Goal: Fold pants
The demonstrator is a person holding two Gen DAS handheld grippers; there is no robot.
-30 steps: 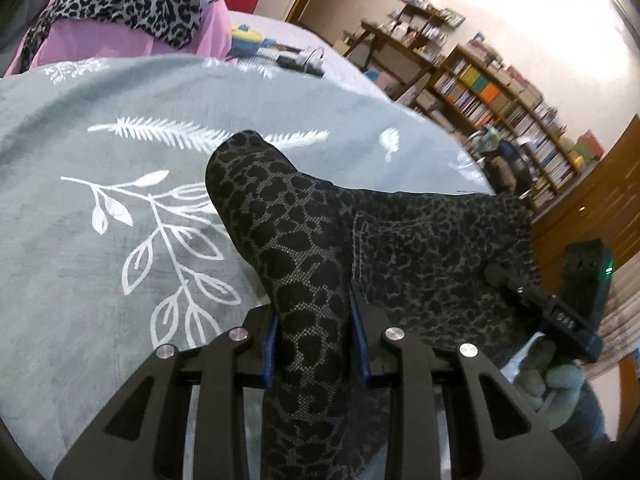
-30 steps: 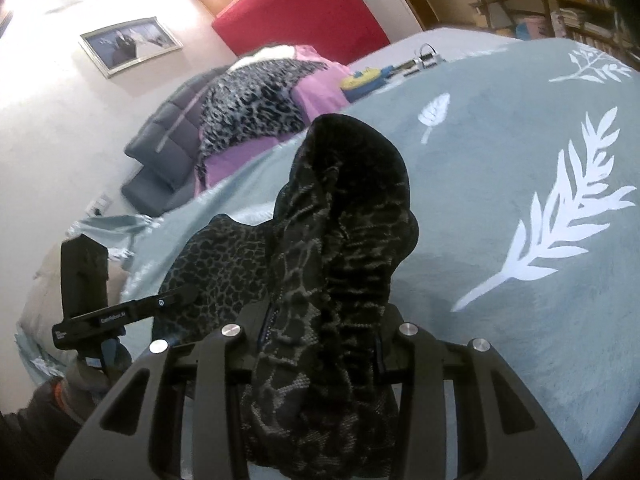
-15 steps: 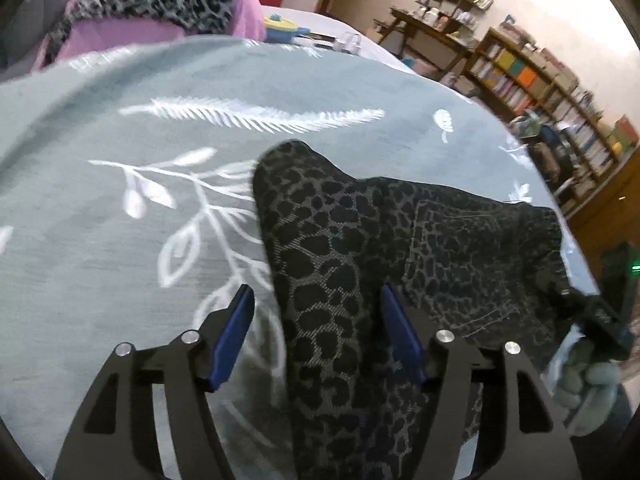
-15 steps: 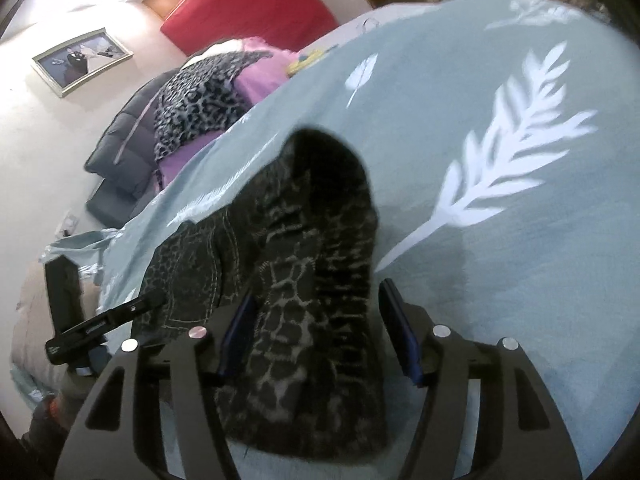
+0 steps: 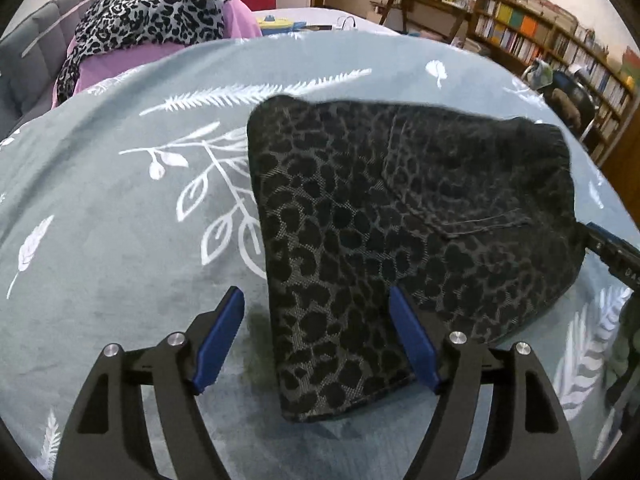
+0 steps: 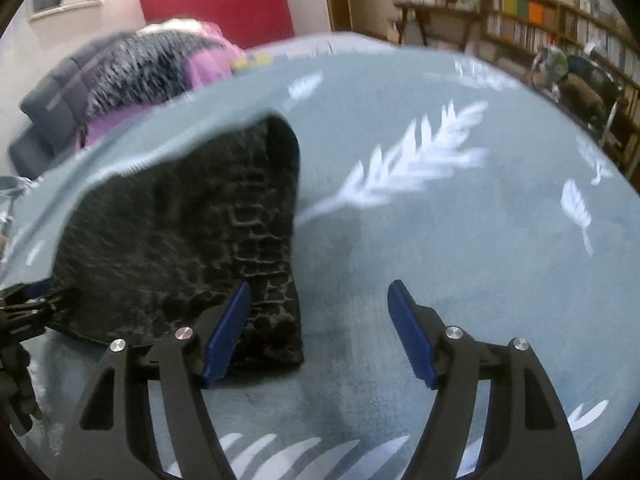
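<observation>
A pair of dark leopard-print pants (image 5: 392, 216) lies folded into a compact, roughly rectangular bundle on a grey-green blanket (image 5: 120, 240) printed with white leaves and feathers. In the left wrist view a stitched back pocket faces up on the bundle, and the near folded edge lies flat on the blanket.

The left gripper (image 5: 316, 340) hangs over the near end of the pants with its jaws apart and opening. The near corner of the fabric lies between the blue pads (image 5: 218, 340), but neither pad presses on it. At the far right edge of this view a part of the right gripper (image 5: 616, 252) shows just beside the bundle.

In the right wrist view, which is blurred, the right gripper (image 6: 320, 332) also has its jaws apart and opening. The pants sit to the left, with their near corner just behind the left pad; it seems not to be gripped, though the blur makes contact hard to judge. Bare blanket fills the gap between the jaws.

Beyond the blanket, a leopard-print garment (image 5: 152, 12) is draped over pink cloth (image 5: 120, 66) on a grey sofa (image 5: 28, 60). A red panel (image 6: 216, 4) stands behind, and bookshelves (image 5: 552, 48) line the wall to the right.
</observation>
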